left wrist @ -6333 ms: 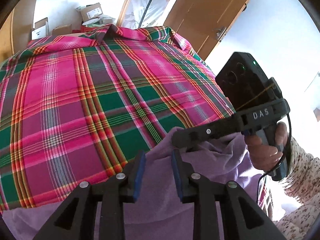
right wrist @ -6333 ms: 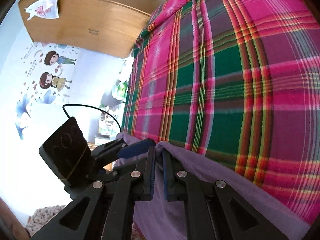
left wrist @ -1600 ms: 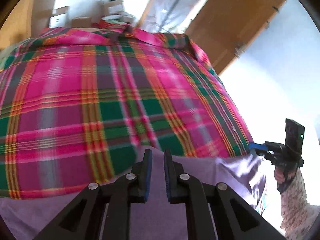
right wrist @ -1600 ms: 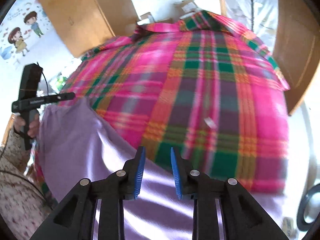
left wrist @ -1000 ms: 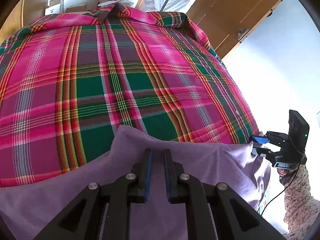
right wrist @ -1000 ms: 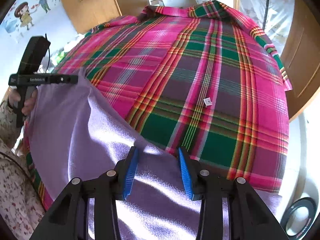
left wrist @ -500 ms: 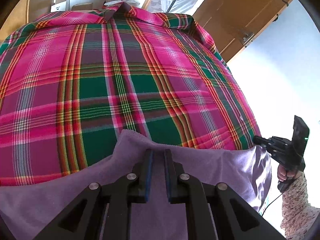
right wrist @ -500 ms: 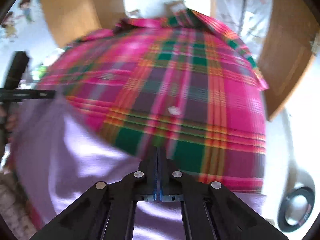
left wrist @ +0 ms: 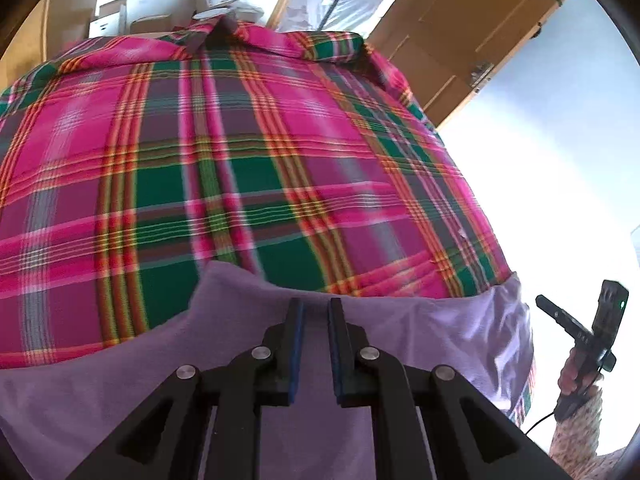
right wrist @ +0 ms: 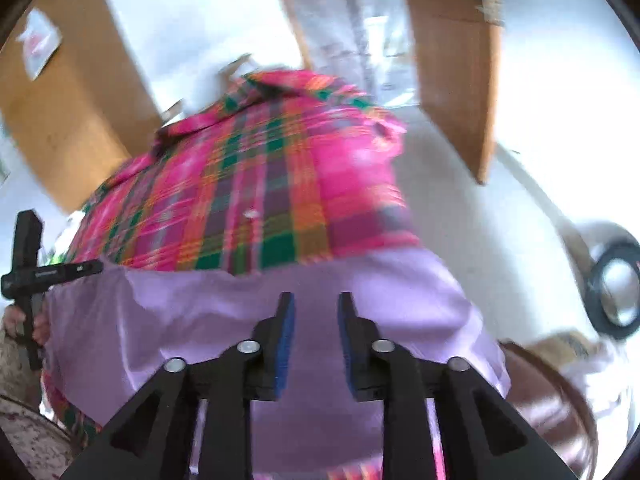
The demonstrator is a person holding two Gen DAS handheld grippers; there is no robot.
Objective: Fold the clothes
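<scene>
Plaid bedspread (left wrist: 248, 168), lilac garment (left wrist: 420, 320) spread flat, smooth

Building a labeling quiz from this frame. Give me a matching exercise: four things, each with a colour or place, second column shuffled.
Column 1
1. garment
2. bedspread
3. door
4. tape roll

Column 2
A. plaid in pink and green
B. black ring, on the floor right of the bed
C. plain lilac, lying on the near edge of the bed
D. wooden, beyond the far right corner of the bed

Pairs: 1-C, 2-A, 3-D, 4-B
</scene>
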